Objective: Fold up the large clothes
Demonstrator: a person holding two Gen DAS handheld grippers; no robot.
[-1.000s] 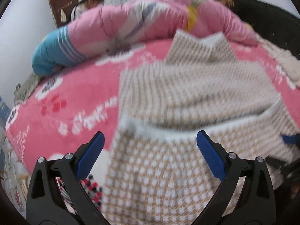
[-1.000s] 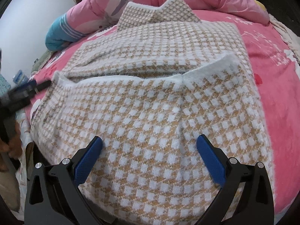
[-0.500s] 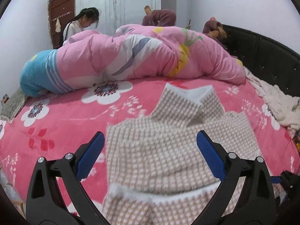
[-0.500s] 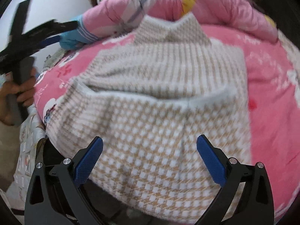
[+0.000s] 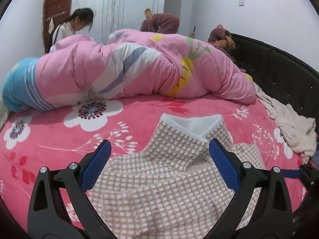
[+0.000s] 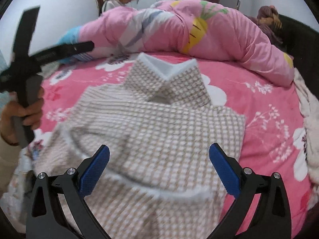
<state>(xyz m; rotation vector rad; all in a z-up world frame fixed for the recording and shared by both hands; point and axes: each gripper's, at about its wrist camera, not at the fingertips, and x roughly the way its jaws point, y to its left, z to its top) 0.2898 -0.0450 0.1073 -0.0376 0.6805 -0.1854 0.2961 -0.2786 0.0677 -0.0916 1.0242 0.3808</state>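
The checked sweater [image 6: 159, 131] lies partly folded on the near half of the pink flowered bed [image 6: 259, 107], its white-lined collar [image 6: 167, 69] pointing far and its white-trimmed hem [image 6: 139, 179] turned up across the body. Both claws hang above it empty: the left claw [image 5: 157, 167] is spread wide over the left shoulder area, and the right claw [image 6: 159, 167] is equally wide over the folded hem. The fold looks about half done, so the next step is probably to take a side edge and bring it across. To do that well, each claw should bite the doubled cloth at a corner, near the trim, and both should lift together so the thick knit does not sag or drag the lower layer askew. The sweater's near edge sits at the bed's near edge, so cloth may slip off there. Open bedding lies to the left, right and far side up to the rolled pink quilt [image 5: 139, 69]; a cream blanket [image 5: 289, 123] crowds the right rim.
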